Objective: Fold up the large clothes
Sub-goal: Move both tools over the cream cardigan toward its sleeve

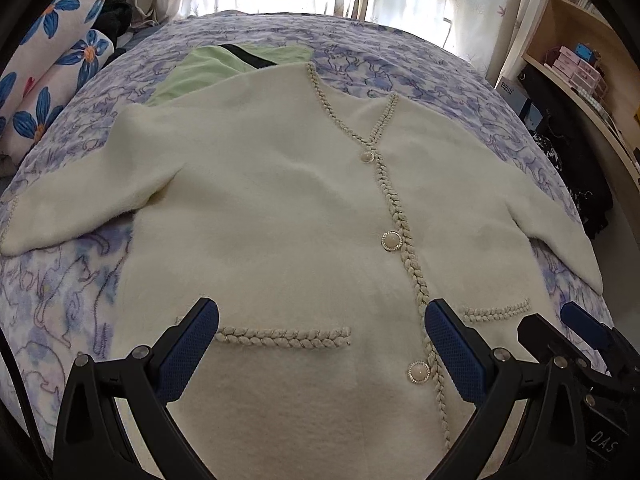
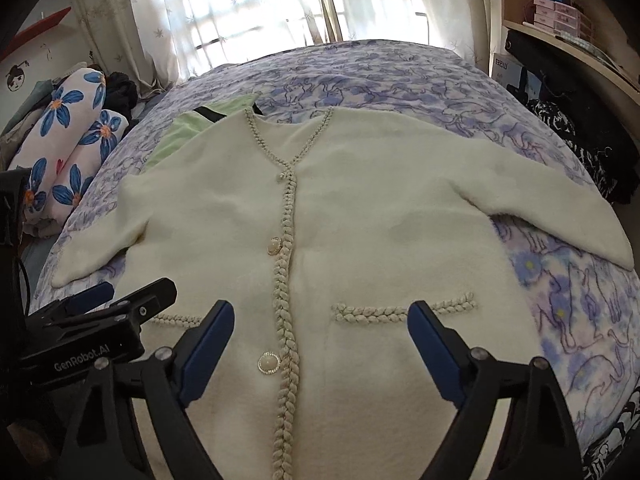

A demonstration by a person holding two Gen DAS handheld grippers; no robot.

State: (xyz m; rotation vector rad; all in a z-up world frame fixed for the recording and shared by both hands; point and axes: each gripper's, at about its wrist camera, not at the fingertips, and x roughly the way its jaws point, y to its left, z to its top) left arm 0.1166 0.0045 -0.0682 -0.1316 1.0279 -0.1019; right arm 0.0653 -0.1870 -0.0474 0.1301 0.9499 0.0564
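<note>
A cream fuzzy cardigan (image 1: 280, 216) (image 2: 360, 216) lies flat and face up on the bed, buttoned, with braided trim, pearl buttons and both sleeves spread out to the sides. My left gripper (image 1: 322, 320) hovers open above its lower left pocket, near the hem. My right gripper (image 2: 320, 320) hovers open above the lower right pocket. Neither holds any cloth. The right gripper's fingers (image 1: 580, 328) show at the right edge of the left wrist view, and the left gripper's fingers (image 2: 132, 300) at the left of the right wrist view.
The bed (image 1: 420, 72) (image 2: 400, 80) has a purple floral cover. A green garment (image 1: 208, 68) (image 2: 180, 128) lies under the cardigan's left shoulder. Flowered pillows (image 1: 52, 64) (image 2: 68, 136) lie at the left. Shelves with boxes (image 1: 576, 68) and dark clothes (image 2: 580, 132) stand at the right; curtains hang behind.
</note>
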